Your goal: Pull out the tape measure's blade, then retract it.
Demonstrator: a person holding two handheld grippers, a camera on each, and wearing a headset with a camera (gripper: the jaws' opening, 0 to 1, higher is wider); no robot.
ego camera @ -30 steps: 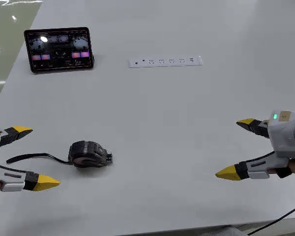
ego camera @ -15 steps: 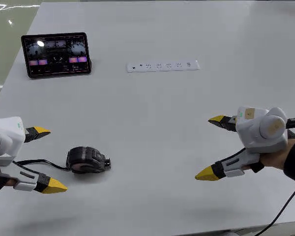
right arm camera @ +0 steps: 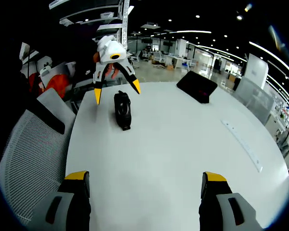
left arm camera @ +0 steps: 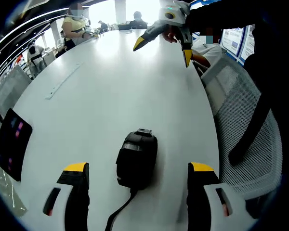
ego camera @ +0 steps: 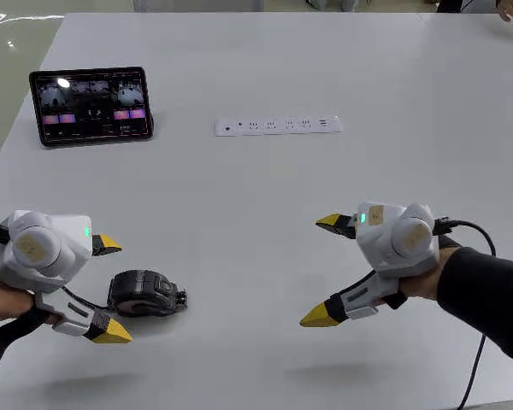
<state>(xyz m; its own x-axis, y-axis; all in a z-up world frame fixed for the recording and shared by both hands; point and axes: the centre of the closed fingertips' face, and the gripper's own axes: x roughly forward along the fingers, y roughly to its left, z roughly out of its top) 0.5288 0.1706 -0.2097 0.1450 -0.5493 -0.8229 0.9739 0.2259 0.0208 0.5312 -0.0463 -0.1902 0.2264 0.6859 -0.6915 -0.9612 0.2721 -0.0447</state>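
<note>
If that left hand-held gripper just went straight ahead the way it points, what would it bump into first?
Probably the tape measure, lying just ahead of the left hand-held gripper, in line with its open jaws.

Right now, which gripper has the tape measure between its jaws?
The left gripper: its open jaws flank the tape measure without touching it. The right gripper is open too, but well away over bare table.

Bright, even overhead light — soft shadows, fisheye-bent edges, sharp focus.
</note>
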